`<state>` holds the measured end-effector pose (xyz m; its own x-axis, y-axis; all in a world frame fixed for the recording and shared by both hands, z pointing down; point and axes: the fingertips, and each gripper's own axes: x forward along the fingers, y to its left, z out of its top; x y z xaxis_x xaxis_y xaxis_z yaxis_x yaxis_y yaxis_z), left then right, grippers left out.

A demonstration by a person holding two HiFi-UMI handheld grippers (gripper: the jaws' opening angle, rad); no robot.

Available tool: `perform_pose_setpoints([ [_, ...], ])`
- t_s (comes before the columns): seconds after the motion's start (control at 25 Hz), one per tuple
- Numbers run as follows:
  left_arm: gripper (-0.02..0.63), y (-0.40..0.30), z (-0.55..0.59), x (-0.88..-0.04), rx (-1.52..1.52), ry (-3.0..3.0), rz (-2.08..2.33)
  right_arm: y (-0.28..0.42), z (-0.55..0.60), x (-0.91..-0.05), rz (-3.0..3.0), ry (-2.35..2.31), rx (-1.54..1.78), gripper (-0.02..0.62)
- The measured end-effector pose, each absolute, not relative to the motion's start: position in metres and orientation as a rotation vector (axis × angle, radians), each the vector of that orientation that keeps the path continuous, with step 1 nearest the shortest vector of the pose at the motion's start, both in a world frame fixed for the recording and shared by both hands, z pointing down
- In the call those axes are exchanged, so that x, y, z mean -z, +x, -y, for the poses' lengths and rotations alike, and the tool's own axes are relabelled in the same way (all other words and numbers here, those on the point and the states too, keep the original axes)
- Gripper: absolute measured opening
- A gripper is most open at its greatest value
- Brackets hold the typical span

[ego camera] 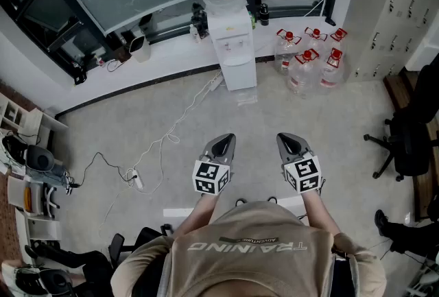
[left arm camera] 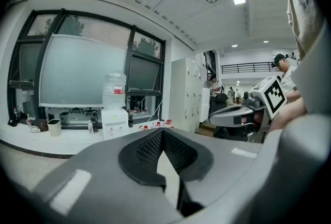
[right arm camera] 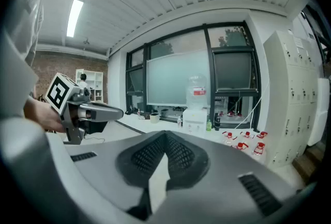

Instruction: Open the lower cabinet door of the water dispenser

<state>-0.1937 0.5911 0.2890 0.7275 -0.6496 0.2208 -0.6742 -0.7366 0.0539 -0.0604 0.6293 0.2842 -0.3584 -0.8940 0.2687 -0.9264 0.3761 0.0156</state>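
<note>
**Inspector:** State of both tools, left to right?

**Assessor:** The left gripper [ego camera: 223, 142] had its jaws closed on nothing. The right gripper [ego camera: 289, 141] was the same, its jaws together and empty. Both hung side by side over bare floor [ego camera: 171, 117].

**Inspector:** And the water dispenser [ego camera: 231, 42]?

**Assessor:** It stood against the far wall under the window, well apart from both grippers. Its long axis was upright, with the bottle seated on top. Its front, with the lower cabinet door [ego camera: 241, 75], faced into the room towards the person.

**Inspector:** What would you recommend for the step in hand?

**Assessor:** The approach had not yet closed the gap. I judged it best to walk in square to the front. Keep clear of the spare bottles [ego camera: 310, 57] to the dispenser's right. Part one gripper's jaws before reaching the door edge (handle and hinge side were too small to make out).
</note>
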Motion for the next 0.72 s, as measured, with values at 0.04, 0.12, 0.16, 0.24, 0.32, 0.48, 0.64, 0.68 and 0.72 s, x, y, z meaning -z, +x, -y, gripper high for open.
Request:
perform_pose_setpoints([
  [0.04, 0.000, -0.196, -0.589, -0.287, -0.285, 2.800, 1.075, -0.063, -0.627, -0.282, 2.402, 1.621, -0.200, 0.008],
  [0.12, 0.000, -0.200, -0.584, -0.285, -0.286, 2.801, 1.071, -0.067, -0.622, -0.280, 2.398, 1.618, -0.195, 0.008],
  [0.16, 0.000, -0.203, -0.582, -0.284, -0.283, 2.799, 1.071, -0.069, -0.621, -0.280, 2.396, 1.616, -0.195, 0.008],
  [0.24, 0.000, -0.208, -0.577, -0.285, -0.273, 2.794, 1.076, -0.072, -0.618, -0.283, 2.392, 1.616, -0.196, 0.008],
  [0.32, 0.000, -0.213, -0.571, -0.288, -0.269, 2.789, 1.083, -0.073, -0.613, -0.286, 2.388, 1.620, -0.196, 0.008],
  [0.48, 0.000, -0.221, -0.560, -0.289, -0.284, 2.795, 1.086, -0.077, -0.605, -0.287, 2.373, 1.624, -0.195, 0.008],
  [0.64, 0.000, -0.232, -0.548, -0.292, -0.288, 2.799, 1.062, -0.086, -0.595, -0.287, 2.357, 1.631, -0.192, 0.008],
  [0.68, 0.000, -0.235, -0.545, -0.294, -0.289, 2.799, 1.057, -0.087, -0.592, -0.288, 2.348, 1.641, -0.195, 0.009],
  [0.72, 0.000, -0.238, -0.544, -0.296, -0.295, 2.798, 1.054, -0.088, -0.591, -0.290, 2.337, 1.647, -0.198, 0.009],
])
